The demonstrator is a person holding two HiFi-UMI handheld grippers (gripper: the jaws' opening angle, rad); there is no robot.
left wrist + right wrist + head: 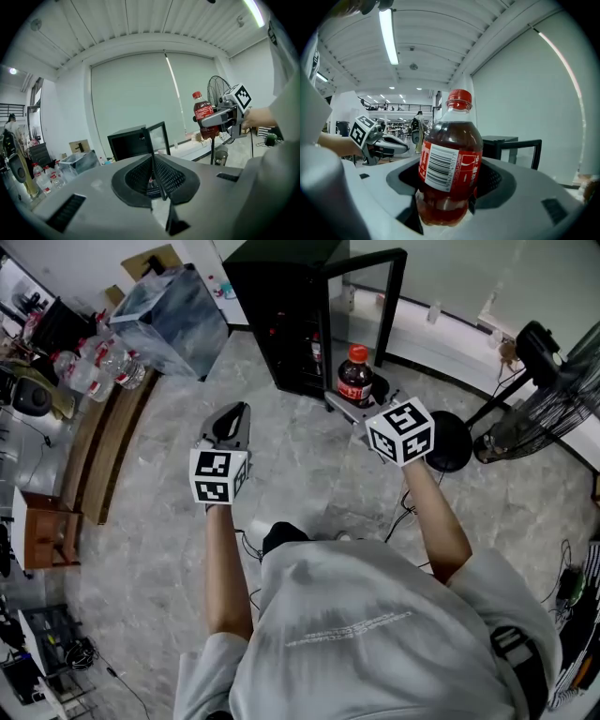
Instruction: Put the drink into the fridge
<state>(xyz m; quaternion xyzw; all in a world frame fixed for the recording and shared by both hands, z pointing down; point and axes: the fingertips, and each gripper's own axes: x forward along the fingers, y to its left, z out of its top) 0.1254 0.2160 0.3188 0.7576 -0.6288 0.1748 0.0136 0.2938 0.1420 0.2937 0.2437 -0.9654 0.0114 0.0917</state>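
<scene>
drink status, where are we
Right gripper shut on drink bottle, upright. Left gripper shut, empty. Fridge just ahead, door open, way in looks clear.

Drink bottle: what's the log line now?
right gripper shut on drink bottle | left gripper shut, empty | fridge open, drink bottle outside

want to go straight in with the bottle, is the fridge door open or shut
Open. The glass door stands swung out from the fridge, its inside exposed in the head view.
</scene>
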